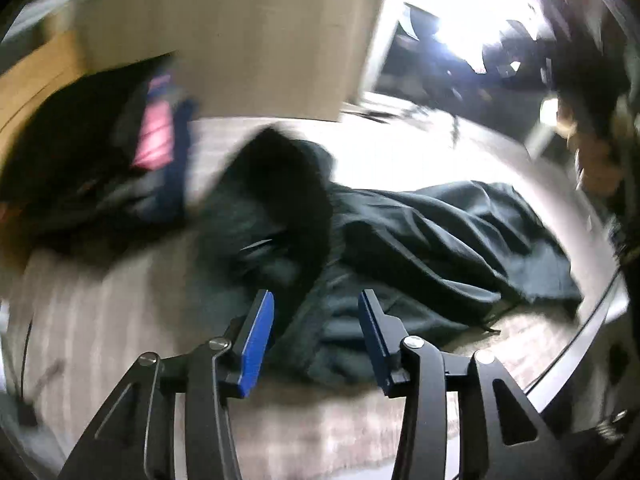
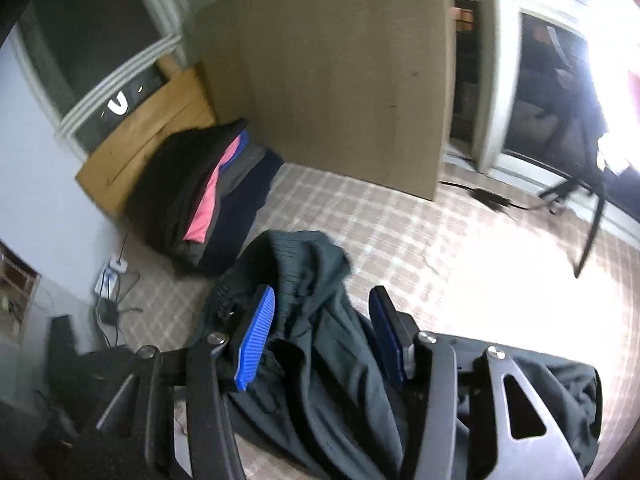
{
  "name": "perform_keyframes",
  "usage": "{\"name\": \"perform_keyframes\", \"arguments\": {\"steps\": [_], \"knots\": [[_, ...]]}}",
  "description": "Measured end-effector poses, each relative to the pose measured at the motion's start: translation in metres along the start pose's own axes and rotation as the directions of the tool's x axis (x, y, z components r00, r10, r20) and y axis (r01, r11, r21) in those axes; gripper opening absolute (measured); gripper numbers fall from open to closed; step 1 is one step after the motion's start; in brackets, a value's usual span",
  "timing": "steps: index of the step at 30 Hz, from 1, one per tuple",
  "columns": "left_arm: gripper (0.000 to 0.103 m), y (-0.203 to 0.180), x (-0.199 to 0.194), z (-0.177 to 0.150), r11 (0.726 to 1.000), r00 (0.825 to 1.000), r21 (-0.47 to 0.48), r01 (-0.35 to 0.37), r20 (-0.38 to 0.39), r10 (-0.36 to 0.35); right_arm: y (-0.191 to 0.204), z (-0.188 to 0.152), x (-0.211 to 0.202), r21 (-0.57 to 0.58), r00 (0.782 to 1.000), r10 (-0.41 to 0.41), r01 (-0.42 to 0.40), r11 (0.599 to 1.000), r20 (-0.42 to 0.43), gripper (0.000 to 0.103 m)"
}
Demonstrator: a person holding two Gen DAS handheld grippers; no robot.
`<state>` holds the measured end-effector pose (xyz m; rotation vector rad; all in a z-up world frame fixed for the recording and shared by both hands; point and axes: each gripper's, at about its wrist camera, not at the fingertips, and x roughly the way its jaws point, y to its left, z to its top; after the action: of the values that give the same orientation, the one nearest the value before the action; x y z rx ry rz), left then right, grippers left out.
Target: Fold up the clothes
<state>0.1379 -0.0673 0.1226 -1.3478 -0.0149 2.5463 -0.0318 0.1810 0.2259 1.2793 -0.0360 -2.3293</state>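
Both grippers, left gripper [image 1: 316, 336] and right gripper [image 2: 322, 334], hung spread wide, holding nothing, over the dark garment [image 2: 316, 304] crumpled on the checked floor [image 2: 400, 232]; soft, light and limp, it probably wanted pinching at its ribbed edge [image 2: 292, 252]

A plaid-patterned surface [image 2: 400, 232] in beige and white covers the near and middle area. A tall tan panel [image 2: 328, 72] stands upright at the far centre. A wooden headboard-like board [image 2: 152, 128] sits at the far left, below a dark window [image 2: 80, 40] with white trim. At the near left, a white power strip [image 2: 110, 276] with cables lies beside the pale wall. A dark doorway [image 2: 468, 72] opens at the far right. A black tripod [image 2: 588, 200] stands at the right, near strong glare.
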Motion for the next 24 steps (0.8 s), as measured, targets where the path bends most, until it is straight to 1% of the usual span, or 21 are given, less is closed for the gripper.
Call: {"name": "perform_keyframes", "arguments": {"steps": [1, 3, 6, 8, 9, 10, 11, 12, 13, 14, 15, 16, 18, 19, 21, 23, 24], "knots": [[0.047, -0.011, 0.013, 0.008, 0.999, 1.0, 0.044, -0.006, -0.01, 0.006, -0.01, -0.01, -0.006, 0.011, 1.0, -0.025, 0.025, 1.0, 0.002, 0.049], [0.047, -0.014, 0.044, 0.013, 0.993, 0.996, 0.098, -0.066, -0.052, 0.072, -0.033, -0.032, -0.02, 0.036, 0.996, -0.09, 0.089, 0.995, 0.003, 0.049], [0.047, 0.003, 0.065, 0.004, 0.994, 0.989, 0.077, -0.083, -0.113, 0.091, -0.071, -0.072, -0.038, 0.087, 0.983, -0.185, 0.185, 0.979, -0.006, 0.05], [0.047, 0.02, 0.073, -0.002, 0.999, 0.988, 0.012, -0.03, -0.149, 0.032, -0.104, -0.107, -0.048, 0.155, 0.971, -0.236, 0.238, 0.959, -0.03, 0.051], [0.045, 0.025, 0.075, -0.004, 1.0, 0.987, -0.008, 0.009, -0.159, -0.01, -0.123, -0.125, -0.053, 0.204, 0.968, -0.248, 0.253, 0.946, -0.049, 0.051], [0.039, 0.028, 0.077, -0.005, 0.998, 0.984, -0.024, 0.051, -0.167, -0.055, -0.142, -0.143, -0.056, 0.258, 0.966, -0.251, 0.26, 0.931, -0.066, 0.051], [0.013, 0.032, 0.079, -0.006, 0.995, 0.98, -0.041, 0.093, -0.175, -0.099, -0.162, -0.163, -0.059, 0.323, 0.965, -0.25, 0.264, 0.909, -0.084, 0.051], [0.004, 0.033, 0.08, -0.007, 0.991, 0.973, -0.048, 0.129, -0.187, -0.135, -0.179, -0.179, -0.062, 0.377, 0.962, -0.256, 0.275, 0.884, -0.101, 0.051], [0.004, 0.034, 0.077, -0.008, 0.988, 0.97, -0.045, 0.145, -0.191, -0.15, -0.194, -0.192, -0.064, 0.423, 0.957, -0.264, 0.289, 0.859, -0.118, 0.051], [0.004, 0.039, 0.066, -0.008, 0.987, 0.97, -0.049, 0.155, -0.179, -0.161, -0.209, -0.206, -0.068, 0.462, 0.95, -0.279, 0.311, 0.83, -0.138, 0.051], [0.004, 0.044, 0.055, -0.008, 0.985, 0.971, -0.055, 0.165, -0.164, -0.172, -0.218, -0.217, -0.072, 0.483, 0.943, -0.295, 0.331, 0.81, -0.151, 0.051], [0.004, 0.052, 0.044, -0.007, 0.981, 0.971, -0.077, 0.177, -0.147, -0.186, -0.225, -0.225, -0.076, 0.493, 0.938, -0.31, 0.347, 0.798, -0.158, 0.051], [0.005, 0.079, 0.012, -0.009, 0.969, 0.975, -0.163, 0.187, -0.09, -0.203, -0.233, -0.237, -0.086, 0.497, 0.928, -0.335, 0.37, 0.785, -0.163, 0.051], [0.005, 0.088, 0.001, -0.011, 0.971, 0.98, -0.169, 0.167, -0.081, -0.182, -0.235, -0.24, -0.088, 0.497, 0.926, -0.341, 0.376, 0.782, -0.164, 0.051], [0.014, 0.104, -0.017, -0.018, 0.981, 0.989, -0.16, 0.111, -0.074, -0.124, -0.238, -0.245, -0.088, 0.499, 0.923, -0.346, 0.382, 0.778, -0.167, 0.051], [0.017, 0.109, -0.019, -0.025, 0.992, 0.994, -0.125, 0.014, -0.11, -0.028, -0.244, -0.246, -0.084, 0.509, 0.92, -0.35, 0.391, 0.767, -0.179, 0.051], [0.017, 0.11, -0.019, -0.024, 0.993, 0.993, -0.114, -0.011, -0.117, -0.003, -0.246, -0.248, -0.085, 0.515, 0.919, -0.351, 0.392, 0.762, -0.18, 0.051]]}}
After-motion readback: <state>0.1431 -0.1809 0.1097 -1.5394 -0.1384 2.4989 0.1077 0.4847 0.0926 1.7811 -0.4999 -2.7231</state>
